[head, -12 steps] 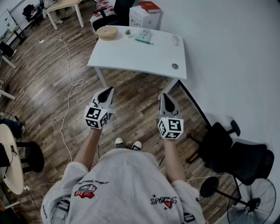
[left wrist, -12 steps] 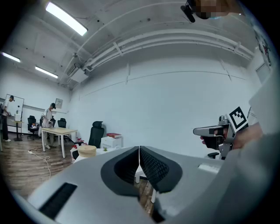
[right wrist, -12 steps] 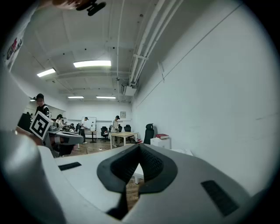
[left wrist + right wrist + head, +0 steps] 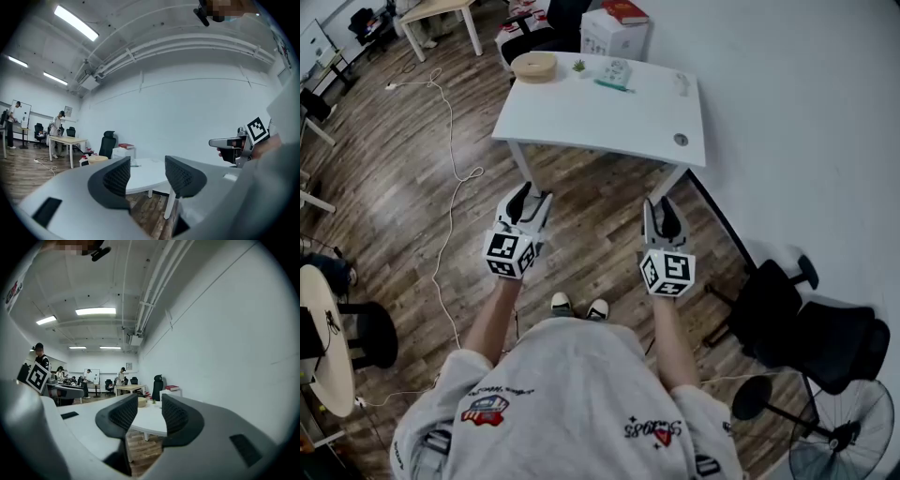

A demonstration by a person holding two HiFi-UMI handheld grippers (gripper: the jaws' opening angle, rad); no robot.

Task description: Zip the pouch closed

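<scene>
A small pale pouch (image 4: 616, 71) lies near the far edge of the white table (image 4: 600, 117), well ahead of me. I hold both grippers level in the air over the wooden floor, short of the table. My left gripper (image 4: 526, 199) stands open with nothing between its jaws; in the left gripper view (image 4: 147, 174) only the table (image 4: 143, 172) shows in the gap. My right gripper (image 4: 662, 213) is also open and empty, and its own view (image 4: 149, 414) looks at the table (image 4: 151, 422). Neither gripper touches anything.
On the table lie a round wooden dish (image 4: 533, 66), a tiny plant (image 4: 578, 66) and a green pen (image 4: 611, 85). A white box with a red book (image 4: 616, 28) stands behind it. A black chair (image 4: 811, 328) and a fan (image 4: 844, 441) are at my right; a cable (image 4: 450, 187) runs across the floor.
The table has shifted slightly nearer in the head view. Both grippers keep the same open, level pose.
</scene>
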